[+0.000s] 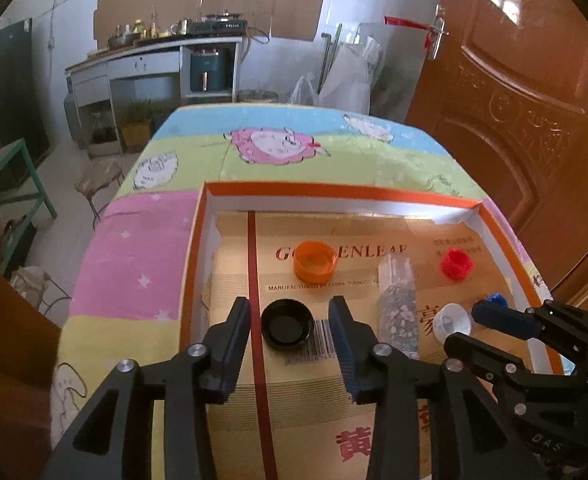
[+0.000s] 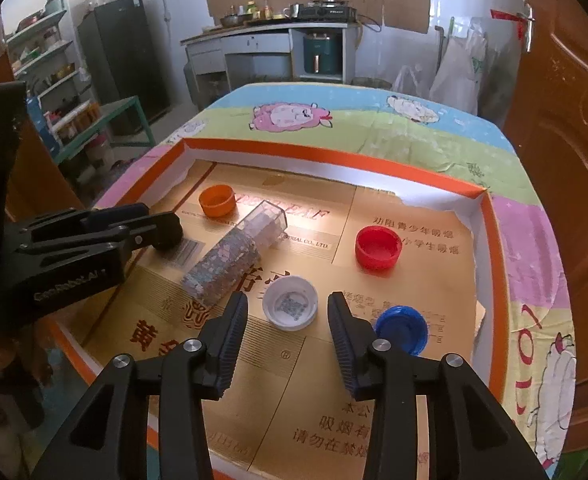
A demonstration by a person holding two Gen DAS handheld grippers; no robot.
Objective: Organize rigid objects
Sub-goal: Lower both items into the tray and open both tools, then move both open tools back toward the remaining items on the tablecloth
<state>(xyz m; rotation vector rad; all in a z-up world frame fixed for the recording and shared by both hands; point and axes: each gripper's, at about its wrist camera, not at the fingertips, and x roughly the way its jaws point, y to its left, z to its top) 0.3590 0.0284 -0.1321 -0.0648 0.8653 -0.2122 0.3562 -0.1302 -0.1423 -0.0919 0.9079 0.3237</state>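
On the table, orange-rimmed tray (image 2: pixel 490 240) lined with gold cardboard holds everything. Left gripper (image 1: pixel 290 320) fingers spread, black cap (image 1: pixel 287 329) lying between them, pads not touching it. Right gripper (image 2: pixel 288 312) fingers spread too, white cap (image 2: pixel 290 302) between them, untouched. Blue cap (image 2: pixel 402 330) just beside right finger. Orange cap (image 2: pixel 217 200) and red cap (image 2: pixel 377 248) further back, well apart. Clear glitter tube (image 2: pixel 230 258) lies on its side between the grippers

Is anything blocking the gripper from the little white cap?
No. The right gripper is open, and the white cap lies just ahead with only bare cardboard between. The blue cap sits off to the side.
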